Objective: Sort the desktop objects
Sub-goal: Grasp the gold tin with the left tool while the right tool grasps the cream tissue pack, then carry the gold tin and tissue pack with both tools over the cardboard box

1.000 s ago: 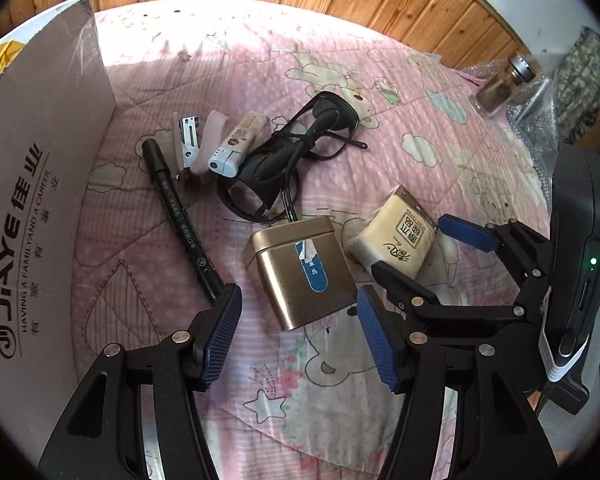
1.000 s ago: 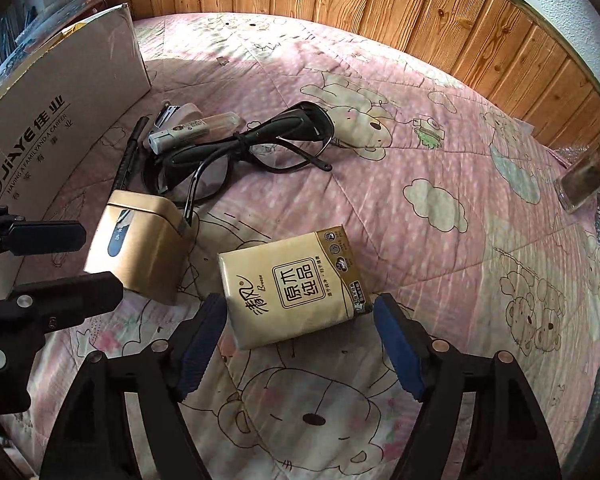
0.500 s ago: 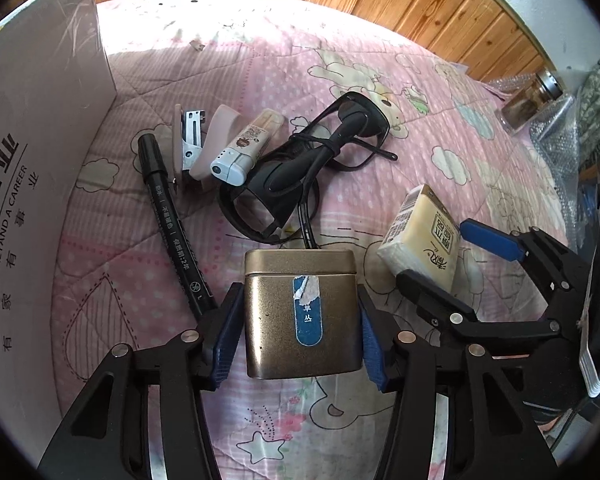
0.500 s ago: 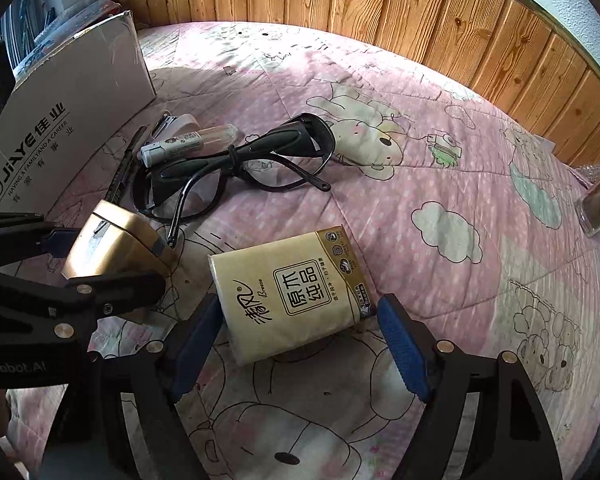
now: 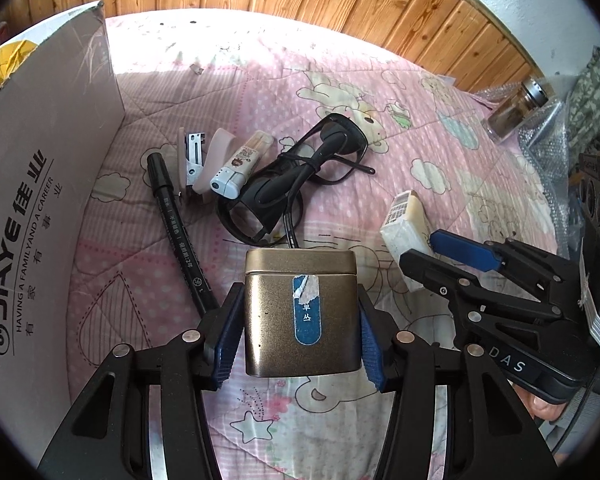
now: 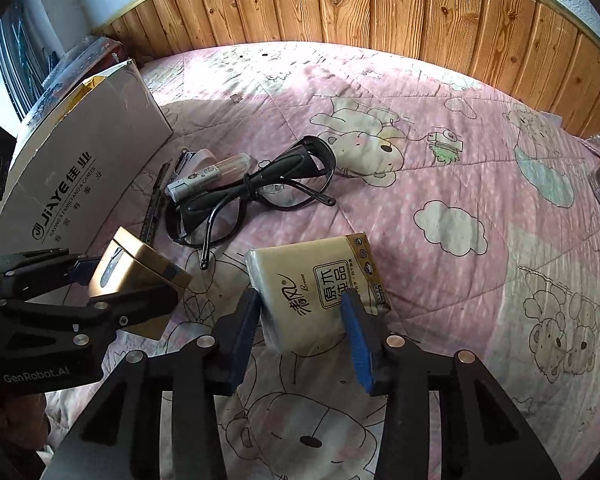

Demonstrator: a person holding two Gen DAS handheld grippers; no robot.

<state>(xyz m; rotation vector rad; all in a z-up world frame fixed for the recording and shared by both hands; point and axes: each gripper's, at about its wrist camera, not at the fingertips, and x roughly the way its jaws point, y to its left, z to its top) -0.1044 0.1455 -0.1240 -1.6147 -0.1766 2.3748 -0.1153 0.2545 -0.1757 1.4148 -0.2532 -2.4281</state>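
A pink quilted bed (image 6: 440, 152) carries a cardboard box (image 5: 32, 208) at its left. The left claw (image 5: 300, 332) is clamped on a gold tin (image 5: 302, 312). The right claw (image 6: 300, 328) is closing on a tissue pack (image 6: 320, 284), pads against its sides. Glasses (image 6: 260, 196), a marker (image 5: 176, 232) and a stapler (image 5: 196, 160) lie beyond.

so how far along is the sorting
Early: nothing on the quilt looks sorted yet. In hand: the left hand-held gripper is shut on the gold tin, and the right hand-held gripper is closing on the tissue pack. Left: glasses, marker, stapler and white tube.
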